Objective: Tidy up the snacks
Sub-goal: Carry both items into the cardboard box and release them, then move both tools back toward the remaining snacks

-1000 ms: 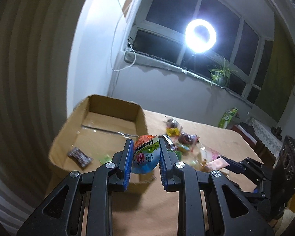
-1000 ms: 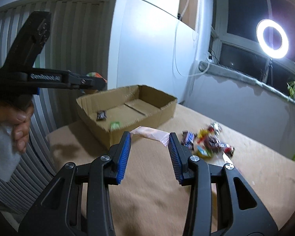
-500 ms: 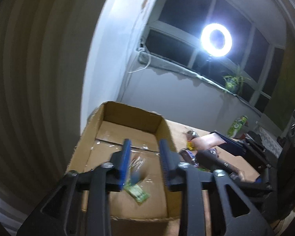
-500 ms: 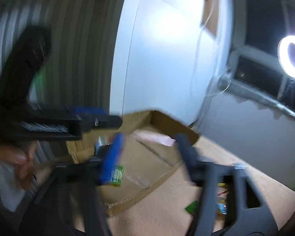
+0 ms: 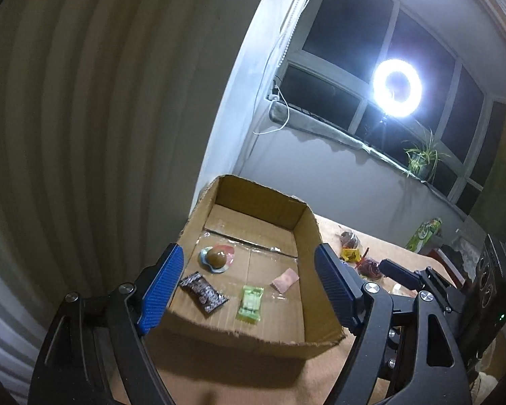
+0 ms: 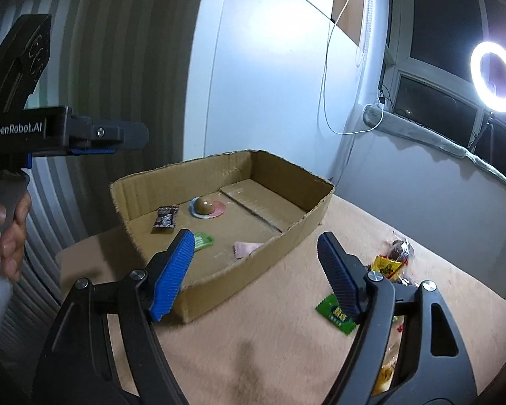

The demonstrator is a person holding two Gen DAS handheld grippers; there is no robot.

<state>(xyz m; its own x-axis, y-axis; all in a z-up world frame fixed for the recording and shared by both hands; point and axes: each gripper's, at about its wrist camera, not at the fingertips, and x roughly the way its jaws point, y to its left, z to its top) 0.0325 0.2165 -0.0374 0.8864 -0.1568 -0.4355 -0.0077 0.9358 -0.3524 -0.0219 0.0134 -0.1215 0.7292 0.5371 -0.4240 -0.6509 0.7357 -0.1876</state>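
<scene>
An open cardboard box sits on the brown table. Inside lie a round egg snack pack, a dark wrapped bar, a green packet and a pink packet. My left gripper is open and empty above the box's near end. My right gripper is open and empty over the box's near side wall. The left gripper also shows from the side in the right wrist view.
A pile of loose snacks lies on the table right of the box, with a green packet near my right finger. A bright ring light and a potted plant stand at the window. A ribbed wall is at the left.
Both grippers moved over the box and opened. The egg snack left my left gripper and the pink packet left my right gripper; both now lie in the box.
</scene>
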